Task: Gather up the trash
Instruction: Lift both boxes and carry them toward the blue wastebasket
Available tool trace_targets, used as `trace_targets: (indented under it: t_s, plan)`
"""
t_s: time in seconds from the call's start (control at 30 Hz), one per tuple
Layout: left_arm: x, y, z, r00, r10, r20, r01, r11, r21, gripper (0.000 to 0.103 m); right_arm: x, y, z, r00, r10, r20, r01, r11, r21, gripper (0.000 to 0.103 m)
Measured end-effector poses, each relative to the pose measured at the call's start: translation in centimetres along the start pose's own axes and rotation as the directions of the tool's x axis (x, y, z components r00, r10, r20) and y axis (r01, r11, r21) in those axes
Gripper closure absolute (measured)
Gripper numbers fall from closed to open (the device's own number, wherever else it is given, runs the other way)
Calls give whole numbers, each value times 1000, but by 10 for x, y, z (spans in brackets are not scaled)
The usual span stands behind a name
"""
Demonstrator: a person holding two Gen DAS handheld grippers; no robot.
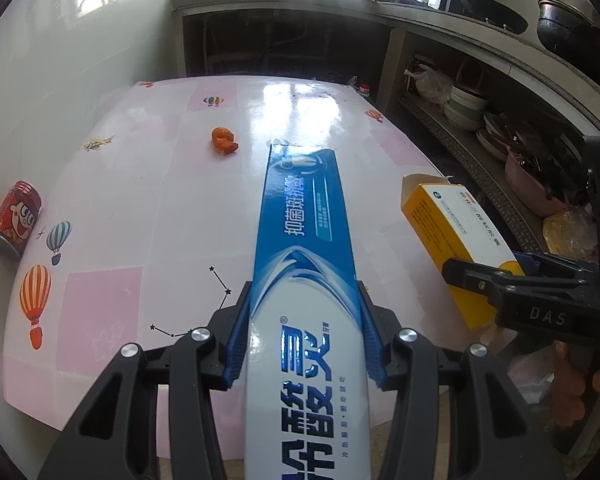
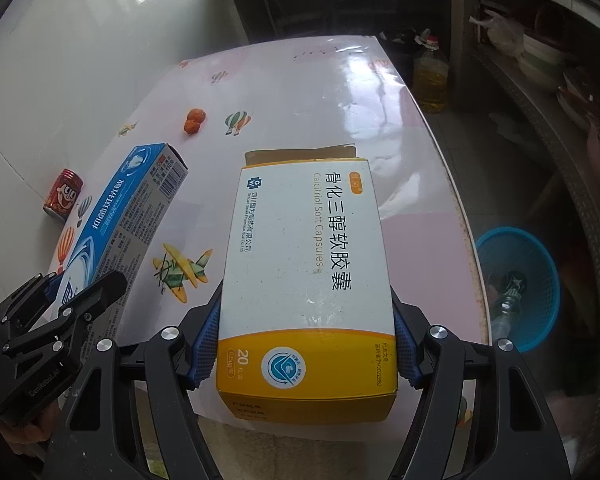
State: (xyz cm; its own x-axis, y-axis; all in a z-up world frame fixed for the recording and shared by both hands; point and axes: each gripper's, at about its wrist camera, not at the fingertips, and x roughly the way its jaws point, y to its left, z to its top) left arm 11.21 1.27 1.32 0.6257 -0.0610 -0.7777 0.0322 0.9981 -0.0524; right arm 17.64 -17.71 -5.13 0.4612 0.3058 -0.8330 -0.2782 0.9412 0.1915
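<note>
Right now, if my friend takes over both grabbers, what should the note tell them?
Left gripper: shut on the blue toothpaste box.
Right gripper: shut on the yellow-and-white capsule box.
Both boxes are held over the table.
Blue basket: on the floor beside the table's right edge, something already in it.
Left on the table: red can lying near the wall, orange peel.
Neither box is binned yet.

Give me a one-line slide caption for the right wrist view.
Right gripper clamps a calcitriol capsule box above the table, blue wastebasket below.
</note>
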Motion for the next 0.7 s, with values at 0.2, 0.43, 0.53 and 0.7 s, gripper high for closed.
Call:
trace_targets:
  t_s: [0.2, 0.43, 0.53, 0.7]
  plan:
    - [-2, -8, 5, 1000, -14, 10, 14, 1000, 13, 57, -3, -6, 0, 1000, 8, 5, -8, 1000, 20, 36]
    - [-7, -18, 11, 999, -31, 27, 30, 999, 33, 57, -10, -13, 1, 1000, 16, 20, -17, 999, 40, 36]
    - [-9, -23, 13, 999, -35, 34, 34, 999, 42, 57, -12, -17, 1, 999, 21, 27, -22, 999, 48, 36]
    - [-9, -33, 19, 998, -41, 41, 39, 997, 64, 57, -18, -28, 1, 999, 27, 42, -30, 997, 68, 36]
